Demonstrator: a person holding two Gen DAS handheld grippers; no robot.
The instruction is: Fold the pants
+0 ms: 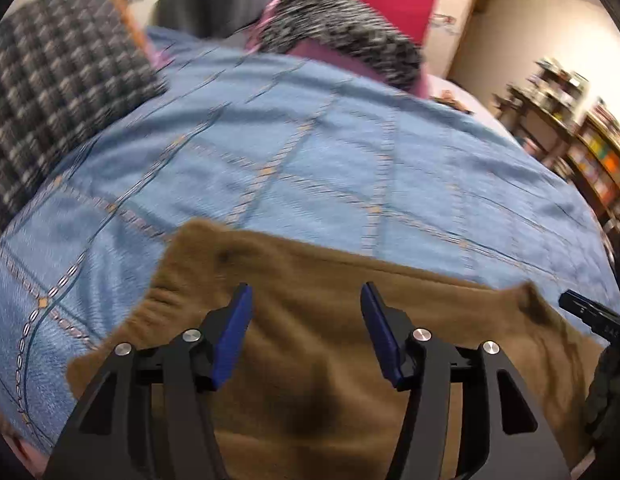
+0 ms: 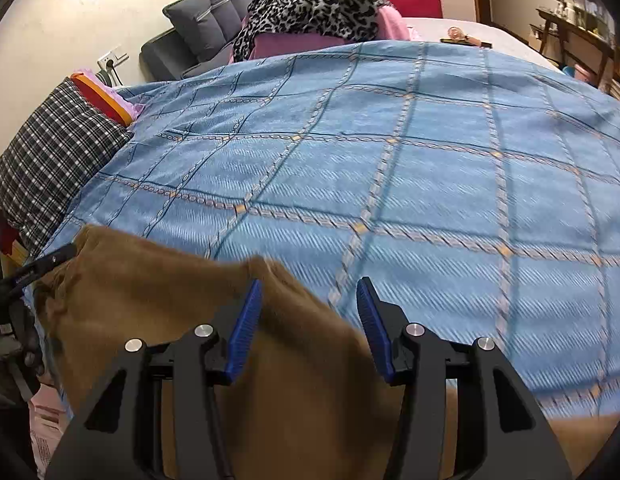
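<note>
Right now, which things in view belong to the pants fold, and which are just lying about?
Job:
brown pants
left tool, open
right tool, open
blue blanket, the folding surface

Lying about:
checked pillow
leopard-print cloth
grey cushion
shelves

Layout as I see it from both wrists. Pants [image 2: 182, 320]: on the bed's spread [image 2: 389, 168], at its near edge. My left tongs [image 1: 306, 336] over the pants' left part, my right tongs [image 2: 310, 332] over their right end, each pair standing apart with nothing pressed between. Left of the spread, a pillow [image 2: 50, 164] with folded cloths [image 2: 110, 100] behind it. At the far side, a heap of bedding [image 2: 310, 12]; left of that, a cushion [image 2: 214, 8] against the wall. Far right, shelves [image 1: 589, 148] beside the bed.
</note>
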